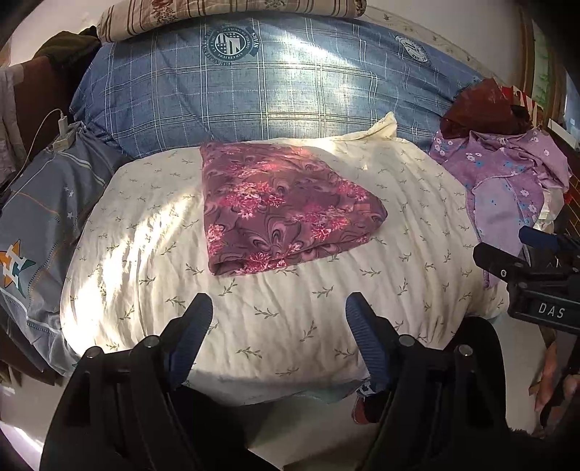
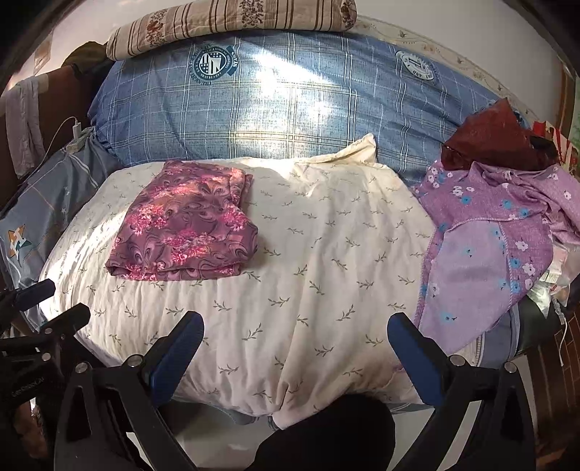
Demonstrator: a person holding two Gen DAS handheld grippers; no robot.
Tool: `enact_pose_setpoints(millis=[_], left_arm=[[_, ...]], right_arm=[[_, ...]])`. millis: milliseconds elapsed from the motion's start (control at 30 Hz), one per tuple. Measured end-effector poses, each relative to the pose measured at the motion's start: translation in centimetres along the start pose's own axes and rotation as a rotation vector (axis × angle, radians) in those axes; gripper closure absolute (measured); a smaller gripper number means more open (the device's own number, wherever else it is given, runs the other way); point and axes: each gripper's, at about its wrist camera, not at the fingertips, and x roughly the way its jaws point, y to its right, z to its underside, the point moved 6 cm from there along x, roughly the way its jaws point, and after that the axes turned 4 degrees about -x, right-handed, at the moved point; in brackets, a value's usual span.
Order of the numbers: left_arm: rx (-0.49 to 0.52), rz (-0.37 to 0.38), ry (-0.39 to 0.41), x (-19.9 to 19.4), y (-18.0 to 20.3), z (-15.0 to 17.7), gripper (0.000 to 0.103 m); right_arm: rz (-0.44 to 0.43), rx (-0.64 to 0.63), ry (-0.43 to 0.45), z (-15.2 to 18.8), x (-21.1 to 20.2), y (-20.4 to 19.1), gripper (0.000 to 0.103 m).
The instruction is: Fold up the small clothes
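Maroon floral cloth (image 1: 286, 206) lies folded; both my left gripper (image 1: 279, 308) and right gripper (image 2: 295, 329) hang released, empty. I'd reach next for the lilac garment (image 2: 485, 250), pinching one edge cleanly.

The striped pillow (image 1: 217, 14) runs off the top edge; the purple floral garment (image 2: 500, 239) hides whatever lies under it, its right part cropped.
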Motion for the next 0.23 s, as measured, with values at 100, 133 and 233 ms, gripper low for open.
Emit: enact_pose_setpoints(millis=[100, 133, 233], left_arm=[[-0.001, -0.008, -0.012, 0.25, -0.20, 0.02, 0.026], [0.000, -0.008, -0.019, 0.39, -0.21, 0.11, 0.026], [0.003, -0.024, -0.027, 0.72, -0.22, 0.31, 0.026]], right_arm=[[0.003, -0.017, -0.004, 0.00, 0.22, -0.09, 0.001], [0.004, -0.025, -0.006, 0.02, 0.26, -0.19, 0.001], [0.016, -0.054, -0.012, -0.10, 0.57, -0.36, 0.001]])
